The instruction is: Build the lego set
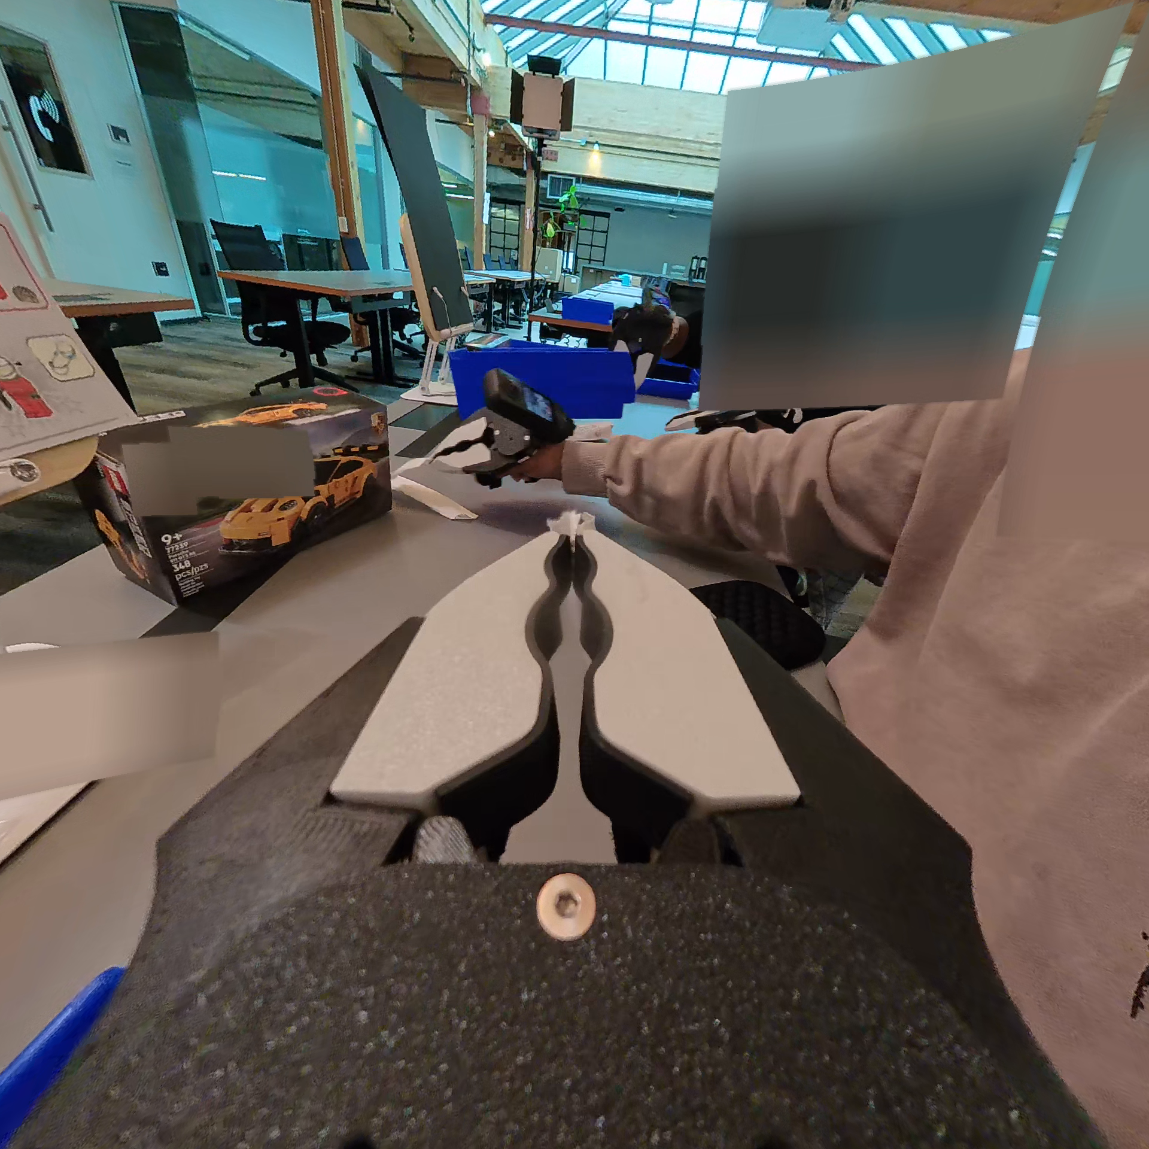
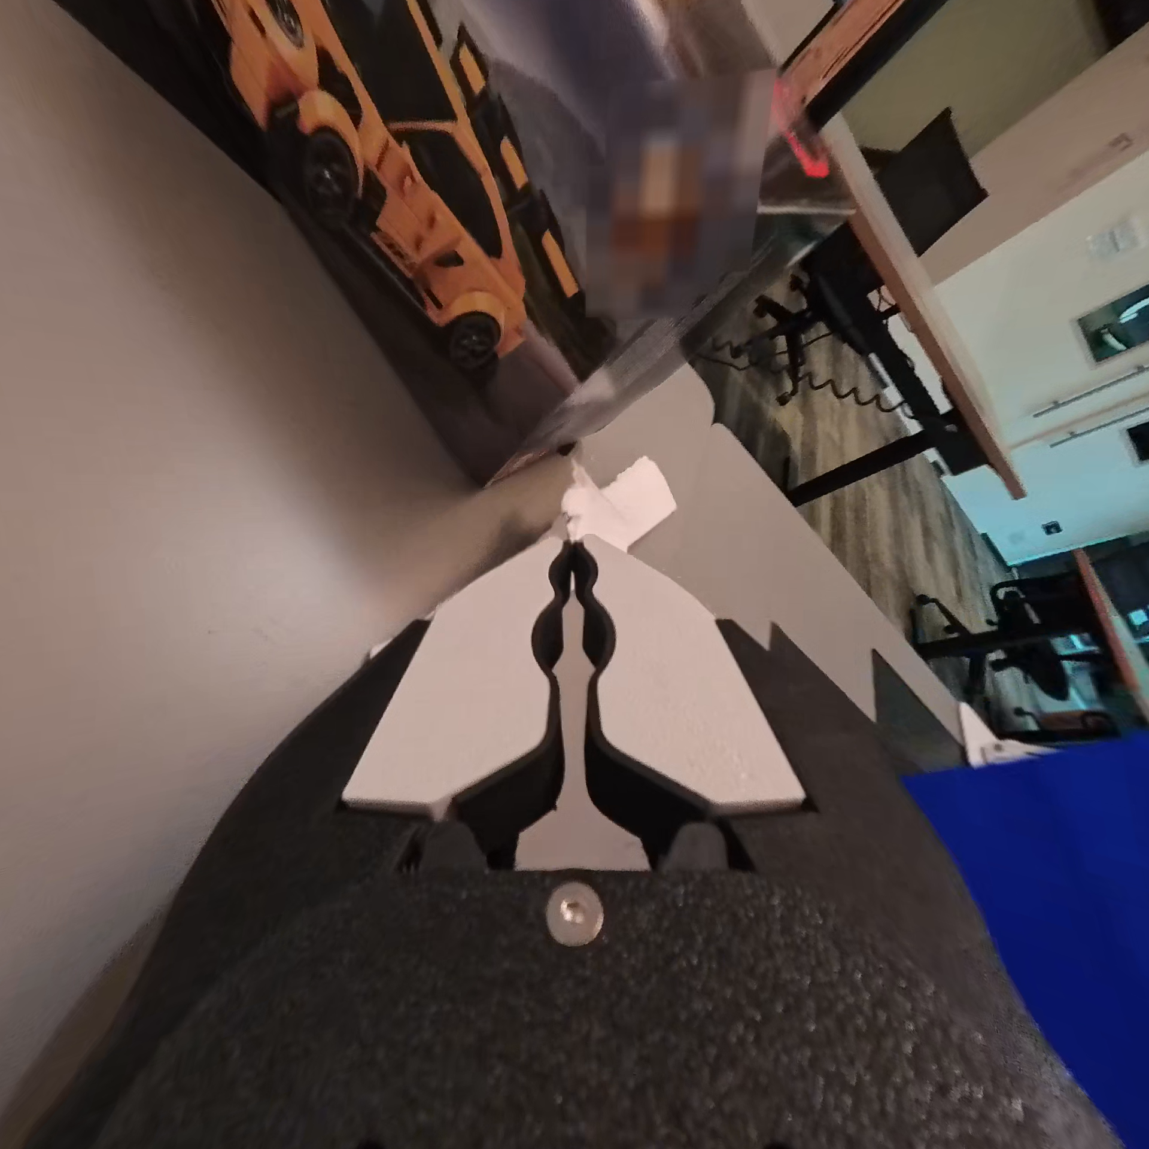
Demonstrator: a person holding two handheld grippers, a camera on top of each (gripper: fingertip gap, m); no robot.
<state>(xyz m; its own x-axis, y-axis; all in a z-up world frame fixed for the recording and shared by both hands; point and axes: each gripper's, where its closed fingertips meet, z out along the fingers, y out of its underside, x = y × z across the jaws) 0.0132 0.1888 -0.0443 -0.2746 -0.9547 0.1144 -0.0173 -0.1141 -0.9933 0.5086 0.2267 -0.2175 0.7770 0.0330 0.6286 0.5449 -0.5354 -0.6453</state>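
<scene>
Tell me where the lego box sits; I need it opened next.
In the left wrist view the box stands on the grey table, left of the left gripper. The right gripper reaches toward its right side.

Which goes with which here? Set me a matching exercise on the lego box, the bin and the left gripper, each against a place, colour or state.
Things:
1. lego box
2. bin
3. left gripper

Descriptions:
A. blue
B. shut on a white paper scrap
C. standing on the grey table, with a yellow car pictured on it

Pairs: 1-C, 2-A, 3-B.
</scene>
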